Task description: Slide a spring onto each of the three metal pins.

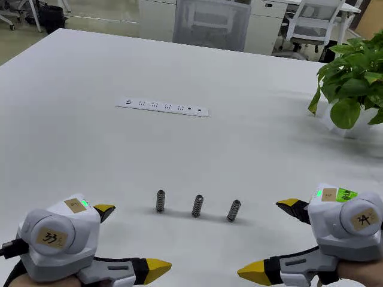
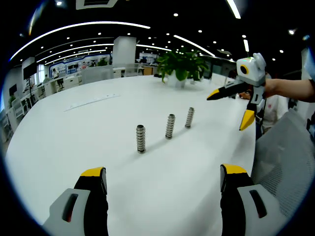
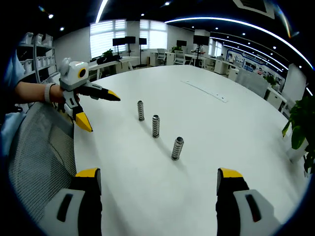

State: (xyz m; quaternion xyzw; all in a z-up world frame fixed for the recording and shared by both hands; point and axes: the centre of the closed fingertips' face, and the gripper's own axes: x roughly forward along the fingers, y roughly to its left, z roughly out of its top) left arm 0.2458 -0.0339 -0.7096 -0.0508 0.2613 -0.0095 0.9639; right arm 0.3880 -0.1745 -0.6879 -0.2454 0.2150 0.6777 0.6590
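Springs stand upright in a short row on the white table: the left spring, the middle spring and the right spring. Coils that stand like this are probably already threaded on their pins, though we cannot make out the pins themselves. The left gripper and the right gripper hover on either side of the row, near the table's front edge, both spread wide with nothing between the jaws.

We judge the threading done, so the step in hand is a check. The right spring seems to lean a little (the lens may exaggerate this). If it is riding high, we should close lightly on its upper coils and press straight down along the pin. Squeezing hard or pushing sideways could topple it or knock its neighbour. Otherwise we should lift both grippers away without brushing the row.
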